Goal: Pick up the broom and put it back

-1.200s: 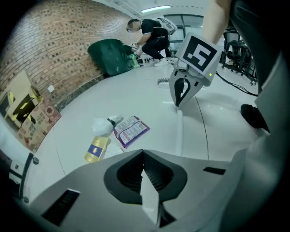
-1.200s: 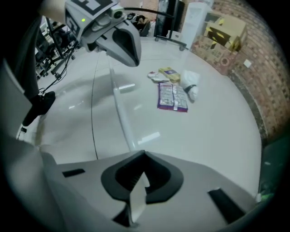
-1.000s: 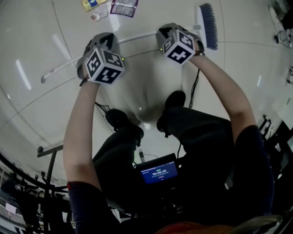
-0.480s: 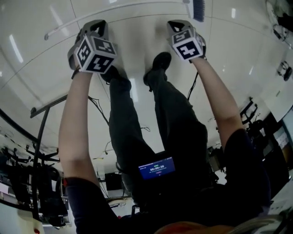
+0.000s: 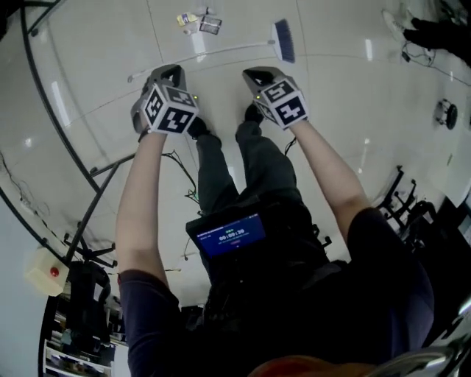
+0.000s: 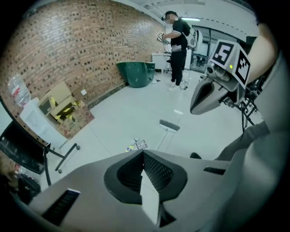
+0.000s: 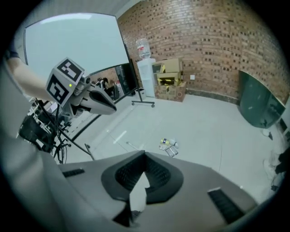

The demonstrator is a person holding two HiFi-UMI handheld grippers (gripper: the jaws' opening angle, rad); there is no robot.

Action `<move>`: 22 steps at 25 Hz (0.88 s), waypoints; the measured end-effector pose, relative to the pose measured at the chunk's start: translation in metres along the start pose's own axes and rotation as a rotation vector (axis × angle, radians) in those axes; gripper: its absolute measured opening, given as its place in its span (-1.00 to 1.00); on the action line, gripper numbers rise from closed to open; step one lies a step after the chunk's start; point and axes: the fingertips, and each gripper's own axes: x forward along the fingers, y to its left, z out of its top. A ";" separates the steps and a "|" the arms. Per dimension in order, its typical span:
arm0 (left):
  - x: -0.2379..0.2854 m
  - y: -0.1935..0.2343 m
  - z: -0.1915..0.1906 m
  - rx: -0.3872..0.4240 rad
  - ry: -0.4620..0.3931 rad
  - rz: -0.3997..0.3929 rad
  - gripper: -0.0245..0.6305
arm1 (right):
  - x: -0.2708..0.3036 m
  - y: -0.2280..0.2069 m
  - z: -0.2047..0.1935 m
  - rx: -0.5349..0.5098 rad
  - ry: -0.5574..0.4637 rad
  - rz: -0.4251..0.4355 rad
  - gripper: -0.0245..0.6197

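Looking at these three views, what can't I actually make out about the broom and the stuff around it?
- The broom: in the left gripper view, the lower part of its handle is hidden behind the left gripper.
- The litter lying on the floor near the broom: too small in every view to say what the pieces are.
- The chest screen: in the head view, its text is too small to read.
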 end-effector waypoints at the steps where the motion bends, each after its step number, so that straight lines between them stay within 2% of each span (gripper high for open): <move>1: -0.024 0.008 0.016 -0.010 -0.028 0.018 -0.91 | -0.019 0.006 0.009 -0.007 -0.009 -0.012 -0.89; 4: -0.091 0.020 0.050 0.000 -0.107 0.061 -0.91 | -0.075 0.026 0.032 -0.078 -0.020 -0.062 -0.89; 7: -0.133 0.015 0.059 0.016 -0.140 0.072 -0.91 | -0.119 0.037 0.043 -0.122 -0.021 -0.091 -0.89; 11: -0.150 0.016 0.081 -0.002 -0.163 0.079 -0.91 | -0.148 0.021 0.071 -0.163 -0.035 -0.105 -0.89; 15: -0.154 0.013 0.105 0.025 -0.203 0.080 -0.91 | -0.161 0.013 0.096 -0.185 -0.070 -0.130 -0.89; 22: -0.228 0.037 0.133 0.058 -0.238 0.113 -0.91 | -0.191 0.069 0.163 -0.244 -0.079 -0.093 -0.89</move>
